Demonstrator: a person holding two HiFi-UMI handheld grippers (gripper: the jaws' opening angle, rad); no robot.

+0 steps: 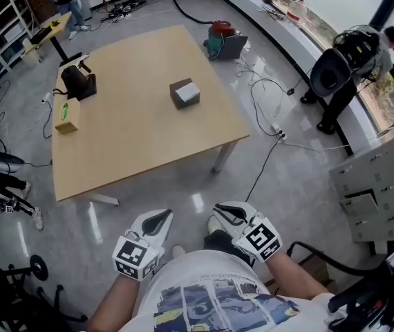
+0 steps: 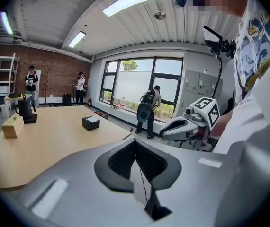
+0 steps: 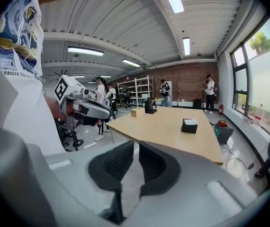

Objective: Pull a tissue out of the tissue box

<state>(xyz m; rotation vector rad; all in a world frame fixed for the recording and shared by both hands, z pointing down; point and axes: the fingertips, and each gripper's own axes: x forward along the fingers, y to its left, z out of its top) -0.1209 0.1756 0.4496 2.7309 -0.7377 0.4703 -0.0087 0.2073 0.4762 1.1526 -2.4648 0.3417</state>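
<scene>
The tissue box (image 1: pixel 185 93) is dark with a white tissue showing on top. It stands near the middle of the wooden table (image 1: pixel 135 137), and it appears small in the left gripper view (image 2: pixel 91 122) and the right gripper view (image 3: pixel 190 125). Both grippers are held low by the person's body, well short of the table's near edge. My left gripper (image 1: pixel 157 218) (image 2: pixel 135 143) is shut, tips touching, nothing between them. My right gripper (image 1: pixel 226 211) (image 3: pixel 136 146) shows a narrow gap between its pads and holds nothing.
A small cardboard box (image 1: pixel 68 115) and a black kettle-like object (image 1: pixel 79 83) sit at the table's left end. Cables (image 1: pixel 266 109) and a red machine (image 1: pixel 223 39) lie on the floor to the right. A person (image 1: pixel 352 68) stands by the window; grey lockers (image 1: pixel 380 185) are nearer right.
</scene>
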